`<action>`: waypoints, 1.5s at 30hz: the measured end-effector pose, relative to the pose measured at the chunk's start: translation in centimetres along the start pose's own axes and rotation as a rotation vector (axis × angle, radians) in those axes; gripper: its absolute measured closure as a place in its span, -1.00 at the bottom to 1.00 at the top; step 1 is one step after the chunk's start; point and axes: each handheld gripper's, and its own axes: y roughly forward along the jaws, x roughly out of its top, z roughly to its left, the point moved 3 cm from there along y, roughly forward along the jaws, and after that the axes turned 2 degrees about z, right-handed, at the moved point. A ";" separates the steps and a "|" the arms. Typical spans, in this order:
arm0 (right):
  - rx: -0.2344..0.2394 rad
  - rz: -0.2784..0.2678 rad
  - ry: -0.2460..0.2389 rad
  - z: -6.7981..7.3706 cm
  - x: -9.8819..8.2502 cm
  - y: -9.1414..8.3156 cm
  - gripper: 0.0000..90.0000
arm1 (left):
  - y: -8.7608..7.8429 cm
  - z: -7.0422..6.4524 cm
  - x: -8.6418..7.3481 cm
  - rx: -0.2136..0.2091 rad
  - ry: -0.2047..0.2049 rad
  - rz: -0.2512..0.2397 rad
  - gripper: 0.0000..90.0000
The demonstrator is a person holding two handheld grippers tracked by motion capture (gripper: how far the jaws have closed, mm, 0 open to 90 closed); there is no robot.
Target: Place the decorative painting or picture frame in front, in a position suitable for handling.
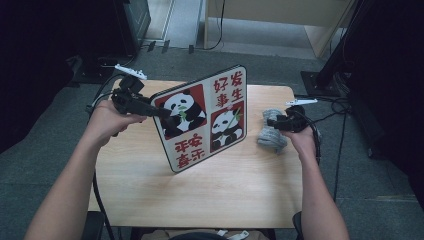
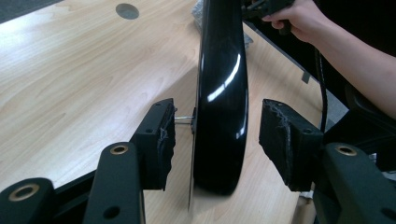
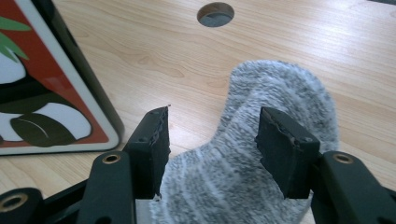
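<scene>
**Panda board stood on edge between spread jaws, grey cloth at the other gripper**

A light wooden table [image 1: 200, 190] is seen from above, set on a grey floor with dark equipment around it. A flat board printed with pandas and red Chinese characters, the panda board [image 1: 202, 117], is stood tilted on its lower edge near the middle of the table. Its left edge is met by the left gripper [image 1: 162, 113], held in the left hand [image 1: 107, 120]. To the right, well apart from the board, a bundled grey knitted cloth [image 1: 272, 132] is lain on the table, with the right gripper [image 1: 274, 123] over it in the right hand [image 1: 302, 137]. The cloth's upper part is partly covered by that gripper in the high view.

In the left gripper view the board's glossy black edge [image 2: 222, 93] is seen end-on, upright between the two jaws. The jaws are spread, with a gap left on each side; no pad is pressed on the board. A small metal pin juts from the board toward the left pad. The printed face is hidden here; the other hand [image 2: 299, 16] is seen beyond.

In the right gripper view the cloth [image 3: 261, 121] is shown between spread jaws, its weave speckled grey and white. Whether the pads touch it cannot be told. A cable hole [image 3: 215, 14] in the tabletop is shown behind, and the board's red corner [image 3: 51, 93] at left.
</scene>
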 end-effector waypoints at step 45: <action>-0.096 0.124 0.116 -2.3 -1.7 4.8 0.59 | 2.1 0.7 -4.6 -0.017 0.004 -0.085 0.30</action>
